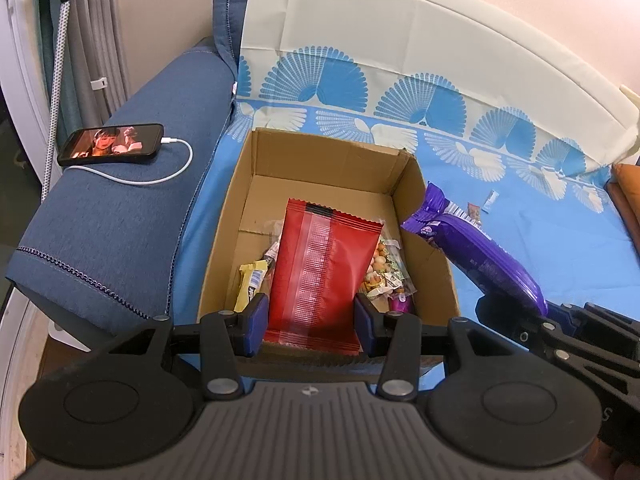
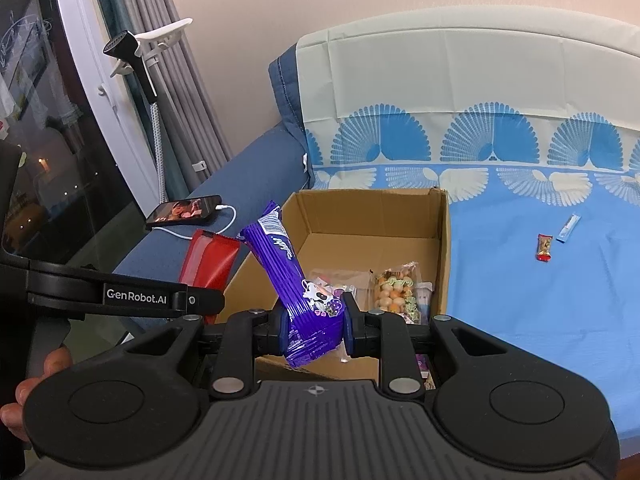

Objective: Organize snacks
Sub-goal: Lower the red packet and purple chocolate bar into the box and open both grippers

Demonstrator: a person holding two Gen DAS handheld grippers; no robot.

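1. Left wrist view: left tongs clamped on the near end of a red packet, held up over the cardboard box, likely for dropping in. Yellow bar and mixed-nut bag already lying inside. Purple packet hanging just right of the box wall. Phone with cable on the sofa arm, far left, well apart.

2. Right wrist view: right tongs pinched narrow on the purple packet, tilted up-left above the box's near-left corner. Red packet close at left; possible crowding. Two small snacks, red and blue, waiting on the sofa sheet at right.
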